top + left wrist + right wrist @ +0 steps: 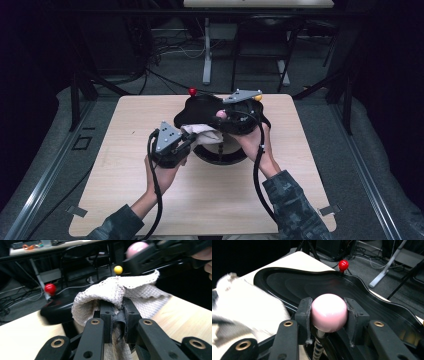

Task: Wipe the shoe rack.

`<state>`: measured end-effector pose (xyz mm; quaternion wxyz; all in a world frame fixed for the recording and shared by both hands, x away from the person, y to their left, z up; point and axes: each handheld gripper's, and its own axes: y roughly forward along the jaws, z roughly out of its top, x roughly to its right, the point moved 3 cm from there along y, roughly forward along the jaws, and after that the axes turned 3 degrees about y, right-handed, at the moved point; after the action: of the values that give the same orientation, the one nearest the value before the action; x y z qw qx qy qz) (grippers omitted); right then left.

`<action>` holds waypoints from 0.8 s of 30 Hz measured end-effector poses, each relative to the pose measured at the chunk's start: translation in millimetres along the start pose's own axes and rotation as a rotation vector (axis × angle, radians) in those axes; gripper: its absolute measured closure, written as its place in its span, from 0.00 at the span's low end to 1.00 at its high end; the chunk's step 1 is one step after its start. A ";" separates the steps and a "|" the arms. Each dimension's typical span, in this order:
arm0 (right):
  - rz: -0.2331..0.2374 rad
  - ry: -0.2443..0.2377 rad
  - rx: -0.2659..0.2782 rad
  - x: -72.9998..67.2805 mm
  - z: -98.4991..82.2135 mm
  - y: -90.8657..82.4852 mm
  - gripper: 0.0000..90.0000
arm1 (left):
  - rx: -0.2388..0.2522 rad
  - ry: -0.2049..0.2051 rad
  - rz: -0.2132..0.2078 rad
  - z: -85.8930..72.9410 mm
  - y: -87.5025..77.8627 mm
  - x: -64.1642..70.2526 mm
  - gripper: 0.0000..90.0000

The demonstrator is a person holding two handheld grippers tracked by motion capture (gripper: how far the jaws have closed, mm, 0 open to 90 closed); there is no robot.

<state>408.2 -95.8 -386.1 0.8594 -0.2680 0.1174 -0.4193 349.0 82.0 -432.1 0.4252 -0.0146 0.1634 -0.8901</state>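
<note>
A glossy black wavy-rimmed dish [200,112] [312,282] is held tilted above the table, over a black ring base [220,156]. Small balls stand on stems at its rim: red [192,91] [343,265], yellow [258,97] [118,269] and pink [220,114]. My right gripper [223,116] [329,313] is shut on the pink ball [329,311]. My left gripper [187,141] [117,308] is shut on a fold of white mesh cloth [202,134] [112,290], which lies against the dish's near edge. In the right gripper view the cloth [244,312] is blurred at the left.
The light wooden table [150,200] has bare surface on all sides of the dish. Beyond its far edge are cables, a white desk leg [206,55] and dark chair frames on a grey floor. Metal rails run along both sides.
</note>
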 end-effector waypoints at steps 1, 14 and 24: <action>0.000 0.001 -0.008 0.2 0.5 -0.1 0.67 | -0.001 0.001 -0.005 0.4 3.3 3.8 0.90; 0.037 0.011 -0.040 3.4 3.6 0.1 0.67 | 0.033 -0.024 -0.035 3.7 38.5 33.9 0.90; 0.056 0.021 -0.071 5.5 6.3 0.5 0.67 | 0.052 -0.047 -0.058 6.0 51.3 51.0 0.90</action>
<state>414.6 -97.6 -381.0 0.8594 -0.2904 0.1487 -0.3936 356.1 11.5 -447.7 0.4033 -0.0295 0.1298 -0.9053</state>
